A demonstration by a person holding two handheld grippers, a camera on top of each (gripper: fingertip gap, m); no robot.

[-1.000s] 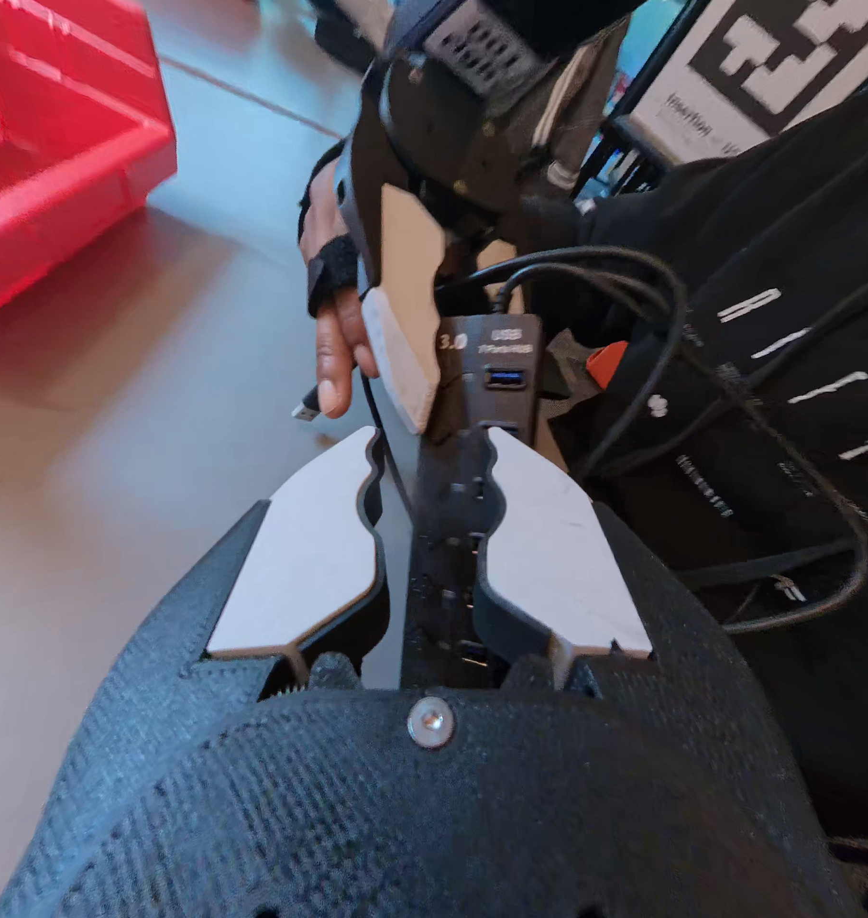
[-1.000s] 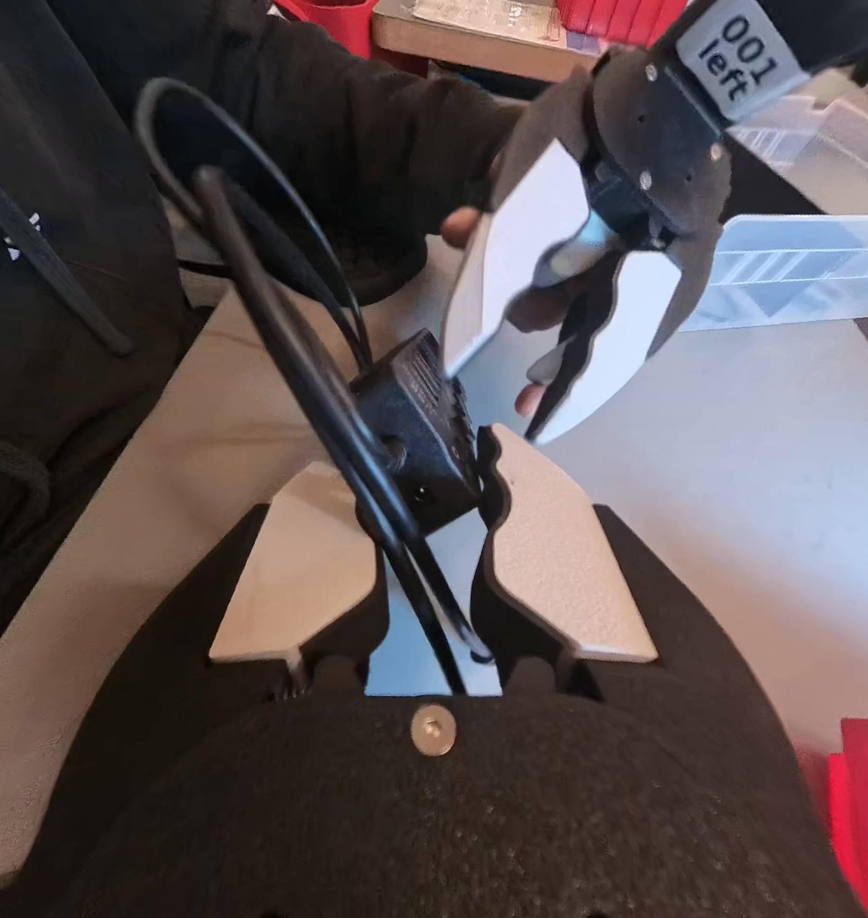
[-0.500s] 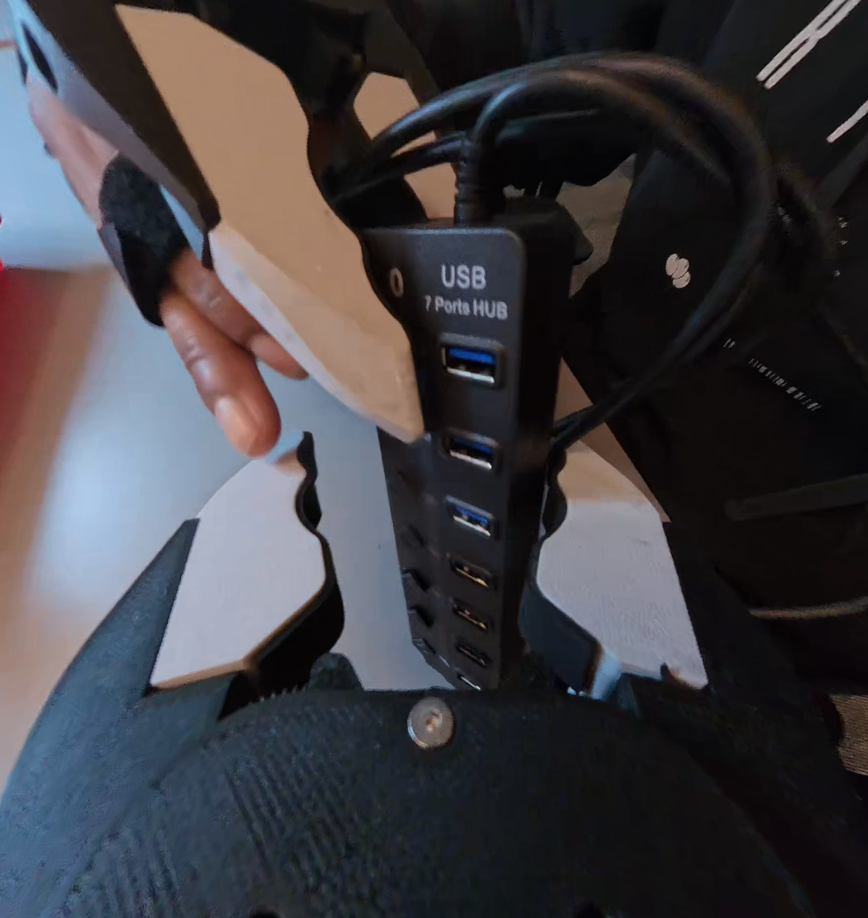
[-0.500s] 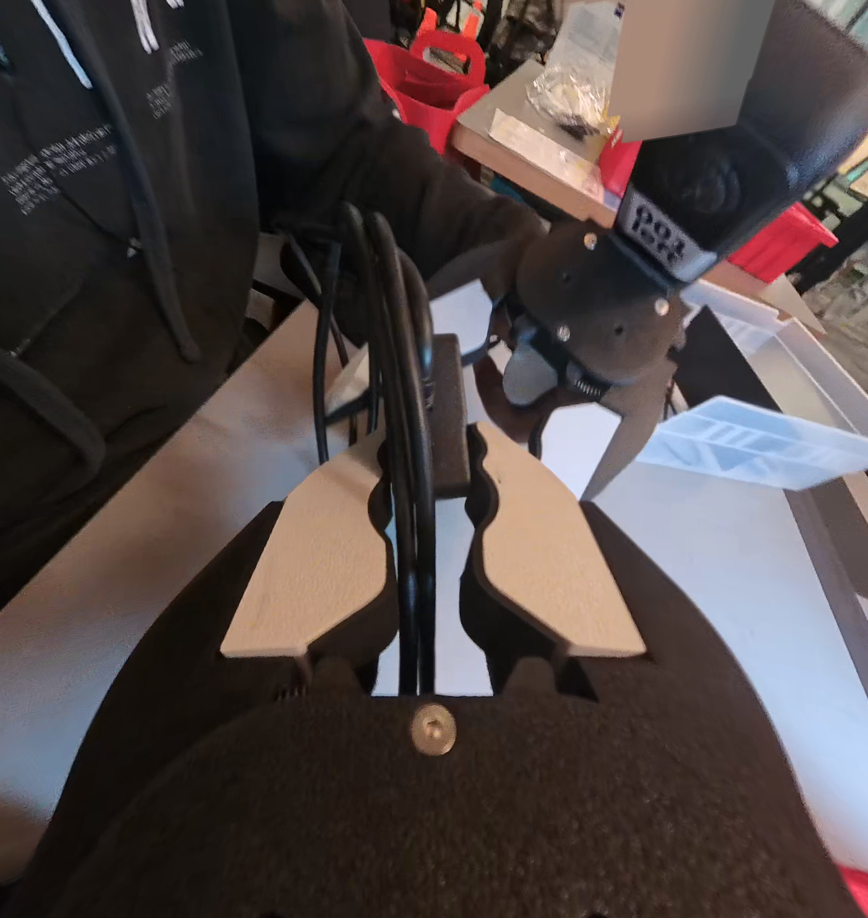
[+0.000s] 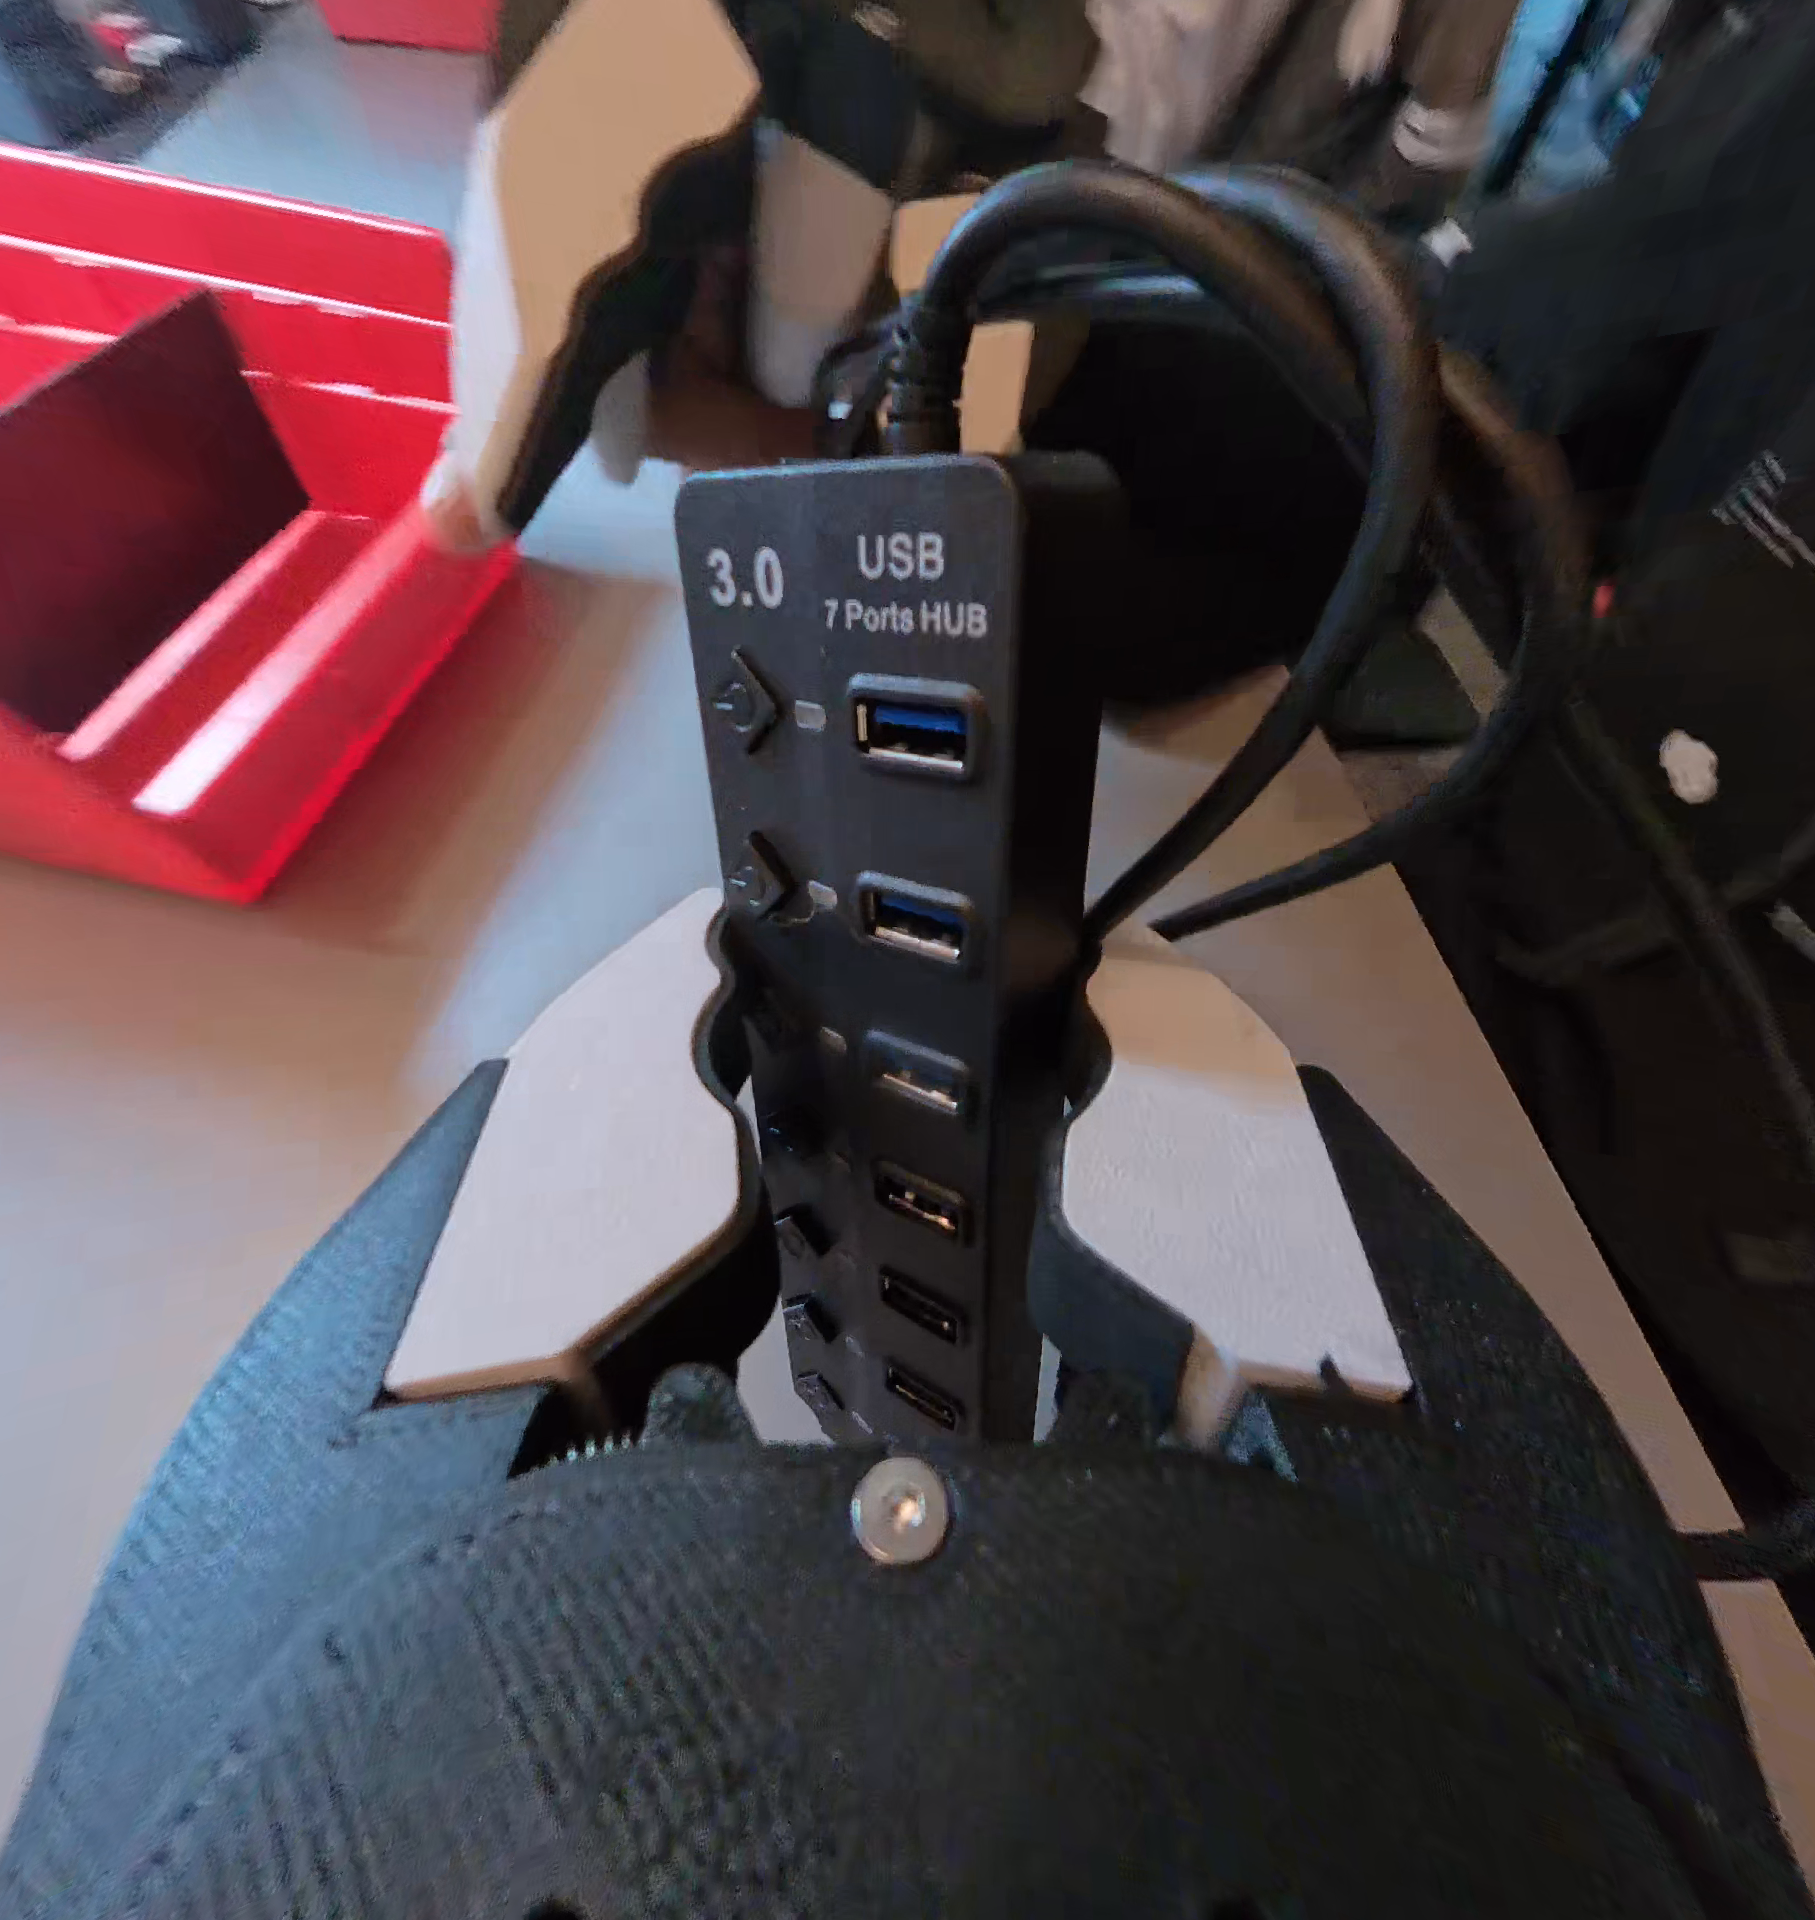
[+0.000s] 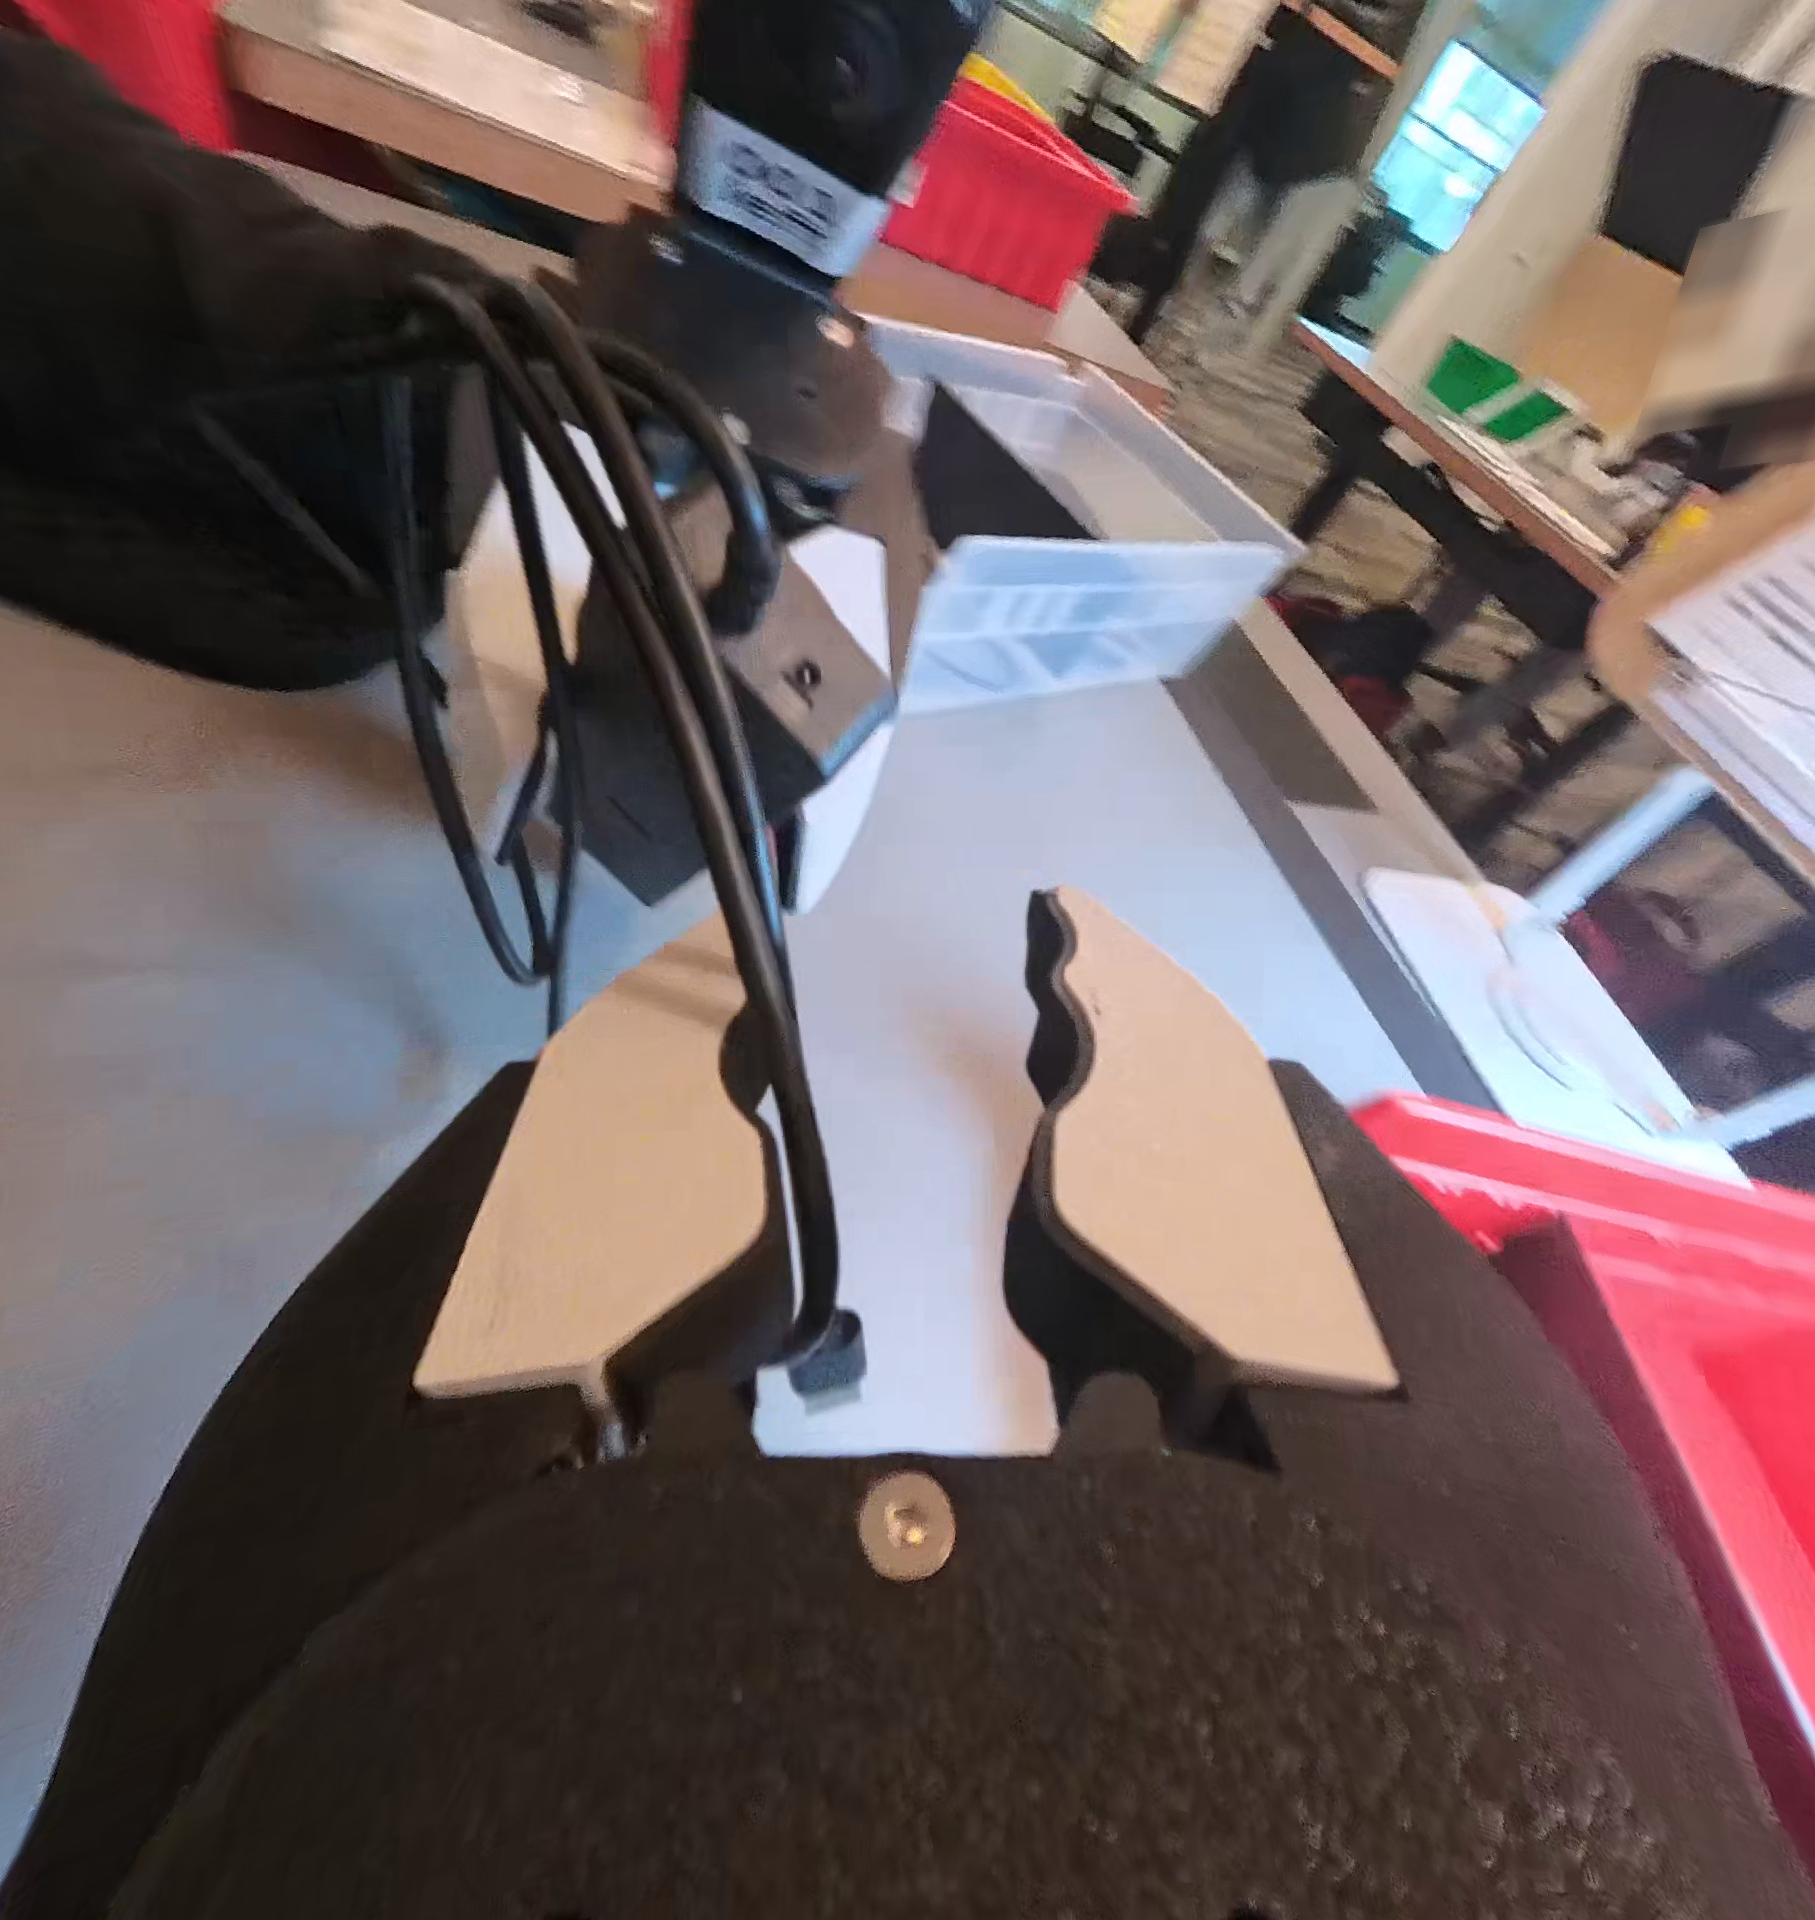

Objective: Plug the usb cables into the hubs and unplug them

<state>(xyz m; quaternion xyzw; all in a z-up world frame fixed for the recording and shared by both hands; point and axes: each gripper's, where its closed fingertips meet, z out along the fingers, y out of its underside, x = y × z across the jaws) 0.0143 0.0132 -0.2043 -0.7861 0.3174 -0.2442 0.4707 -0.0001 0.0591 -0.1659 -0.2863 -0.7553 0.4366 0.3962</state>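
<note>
A black USB hub (image 5: 882,831) with several ports stands upright between the fingers of my left gripper (image 5: 913,935). Both pads press on its sides. Black cables (image 5: 1350,520) loop from its top. My right gripper (image 6: 872,935) is open. A black cable (image 6: 768,1039) hangs along its left finger, and the cable's plug (image 6: 828,1361) dangles loose between the fingers. In the right wrist view the hub (image 6: 768,665) shows farther off, in the left gripper (image 6: 674,810). In the left wrist view the right gripper (image 5: 622,447) is blurred, above and left of the hub.
A red bin (image 5: 207,520) stands at the left of the table; it also shows at the lower right of the right wrist view (image 6: 1661,1403). A clear plastic box (image 6: 1069,623) lies beyond the hub. A person in a black hoodie (image 5: 1713,727) stands at the table's right edge.
My left gripper went from wide open to shut on the hub's sides. My right gripper opened, let go of the hub's top end and drew back, with the cable still hanging between its fingers.
</note>
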